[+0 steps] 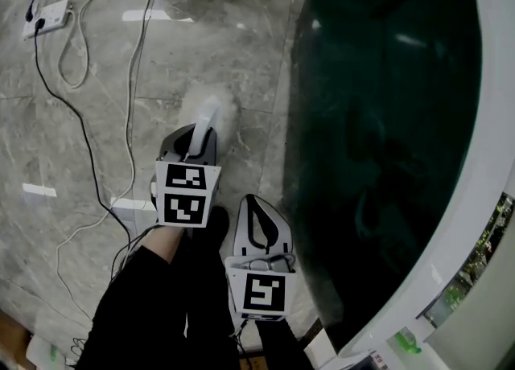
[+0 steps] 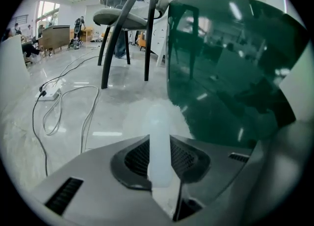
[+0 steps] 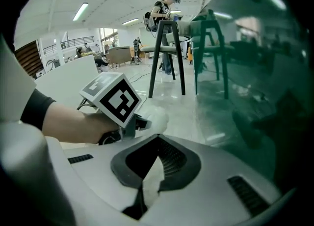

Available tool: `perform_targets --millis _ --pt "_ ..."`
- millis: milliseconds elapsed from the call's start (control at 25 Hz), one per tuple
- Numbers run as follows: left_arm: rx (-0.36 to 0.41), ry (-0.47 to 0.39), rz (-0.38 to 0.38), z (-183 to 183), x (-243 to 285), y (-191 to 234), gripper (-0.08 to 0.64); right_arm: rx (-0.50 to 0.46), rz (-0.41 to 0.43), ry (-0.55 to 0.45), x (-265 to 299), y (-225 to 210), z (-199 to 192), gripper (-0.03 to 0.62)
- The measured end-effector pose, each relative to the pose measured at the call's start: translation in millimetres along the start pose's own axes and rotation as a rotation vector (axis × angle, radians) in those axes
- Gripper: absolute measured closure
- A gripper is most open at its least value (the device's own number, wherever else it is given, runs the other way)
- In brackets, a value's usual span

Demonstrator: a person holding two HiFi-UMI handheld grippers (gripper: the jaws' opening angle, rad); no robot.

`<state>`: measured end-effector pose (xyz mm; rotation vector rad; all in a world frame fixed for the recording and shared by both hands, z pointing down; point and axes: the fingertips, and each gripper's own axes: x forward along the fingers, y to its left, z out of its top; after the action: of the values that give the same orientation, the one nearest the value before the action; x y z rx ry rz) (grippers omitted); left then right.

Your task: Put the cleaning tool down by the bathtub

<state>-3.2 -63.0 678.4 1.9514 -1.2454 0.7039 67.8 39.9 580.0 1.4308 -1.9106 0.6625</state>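
So my left gripper (image 1: 198, 140) is clamped on the duster (image 1: 211, 113). The jaws sit partway closed, pinching the white handle (image 2: 159, 146) near its back end. The duster's long axis runs straight out along the jaws, so it points dead ahead of the gripper and down toward the floor (image 1: 201, 30). The fluffy white head (image 1: 221, 103) is at the far end, past the jaw tips. The head looks blurry in both shots, so I can't tell if it's touching the floor or hanging just above it.

The bathtub (image 1: 378, 135) is to the right of the gripper and close. Its dark green side fills the right half of the left gripper view, and the fluffy head is just beside it.

My right gripper (image 1: 254, 203) hangs a bit behind and to the right of the left one, between it and the tub. Its jaws are pressed together with nothing in them.

Off to the left of the left gripper, some cables (image 1: 80, 119) snake over the floor to a power strip (image 1: 48, 16). Further ahead is a chair (image 2: 125, 18) with dark legs.
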Motion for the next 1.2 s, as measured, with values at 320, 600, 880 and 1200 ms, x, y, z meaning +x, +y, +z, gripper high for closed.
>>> perform_targets --millis 320,600,880,1200 --pt "-0.016 0.032 0.000 -18.7 42.1 4.1 0.466 -0.013 -0.006 0.021 34.0 -15.0 -12.7 0.592" --pt "-0.023 0.060 -0.004 -37.0 66.2 1.0 0.466 -0.041 0.018 0.094 65.7 -16.8 -32.4 0.592" --pt "-0.014 0.117 -0.001 -55.4 86.2 5.3 0.466 -0.034 0.026 0.166 107.8 -16.9 -40.7 0.592" --pt "-0.028 0.123 0.004 -57.8 104.1 5.9 0.466 -0.025 0.020 0.230 126.7 -37.0 -63.3 0.592"
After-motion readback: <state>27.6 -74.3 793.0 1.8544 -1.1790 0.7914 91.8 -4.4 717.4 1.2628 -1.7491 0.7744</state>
